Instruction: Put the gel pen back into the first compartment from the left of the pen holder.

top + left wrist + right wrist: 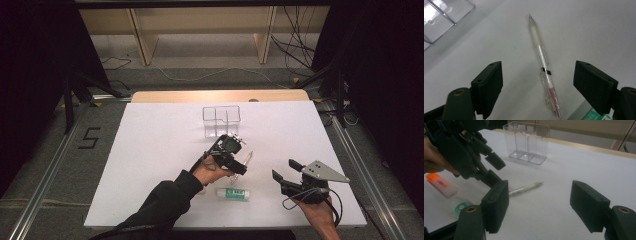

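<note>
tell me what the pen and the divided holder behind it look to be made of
Pen: seemingly plastic, with a clear glossy barrel showing pink inside near its end, and a frosted, matte whitish grip section that might be rubbery. Divided holder: likely clear acrylic or similar hard plastic; the table shows through its walls, and its edges catch light. Glass cannot be ruled out.

A large dark numeral "5" [88, 137] is marked on the grey floor at about nine o'clock from the white table [150, 150]. The tube [233, 193] near the table's front edge carries a green-and-white label, and the pen [524, 188] has print on its barrel; neither is legible.
</note>
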`<state>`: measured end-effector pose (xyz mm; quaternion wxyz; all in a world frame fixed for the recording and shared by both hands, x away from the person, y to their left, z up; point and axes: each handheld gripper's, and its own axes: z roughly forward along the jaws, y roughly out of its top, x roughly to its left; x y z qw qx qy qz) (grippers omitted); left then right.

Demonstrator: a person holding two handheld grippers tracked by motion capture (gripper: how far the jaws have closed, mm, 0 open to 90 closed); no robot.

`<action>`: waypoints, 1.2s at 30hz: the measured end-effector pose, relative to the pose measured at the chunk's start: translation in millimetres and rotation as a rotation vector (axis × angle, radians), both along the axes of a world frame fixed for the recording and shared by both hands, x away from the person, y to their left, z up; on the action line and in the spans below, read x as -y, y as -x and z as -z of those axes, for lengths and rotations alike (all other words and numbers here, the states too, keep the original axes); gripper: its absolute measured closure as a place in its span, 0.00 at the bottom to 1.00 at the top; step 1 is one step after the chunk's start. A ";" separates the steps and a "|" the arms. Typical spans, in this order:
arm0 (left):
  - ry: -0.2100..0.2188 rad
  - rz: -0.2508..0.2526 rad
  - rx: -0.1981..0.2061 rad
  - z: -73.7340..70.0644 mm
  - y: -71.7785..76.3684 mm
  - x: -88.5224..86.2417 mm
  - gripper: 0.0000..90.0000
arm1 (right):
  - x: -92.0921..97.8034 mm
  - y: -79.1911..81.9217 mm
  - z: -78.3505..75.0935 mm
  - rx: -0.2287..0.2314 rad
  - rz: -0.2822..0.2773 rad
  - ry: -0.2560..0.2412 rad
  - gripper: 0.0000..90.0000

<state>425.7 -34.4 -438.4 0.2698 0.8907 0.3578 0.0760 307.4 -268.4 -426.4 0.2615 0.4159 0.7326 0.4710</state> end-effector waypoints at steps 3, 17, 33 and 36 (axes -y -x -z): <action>-0.010 -0.003 -0.014 4.0 -3.3 4.7 0.28 | -0.1 -0.3 -0.1 0.000 0.000 0.001 0.36; -0.035 0.008 -0.058 11.4 -13.9 20.4 0.46 | -2.8 -1.5 -0.6 -0.006 -0.004 0.006 0.36; -0.006 -0.019 -0.063 18.3 -15.9 26.2 0.62 | -3.3 -1.7 -0.7 0.001 -0.010 0.011 0.36; -0.023 -0.027 -0.066 21.3 -15.4 28.4 0.64 | -3.4 -2.0 -0.4 0.003 -0.013 0.009 0.36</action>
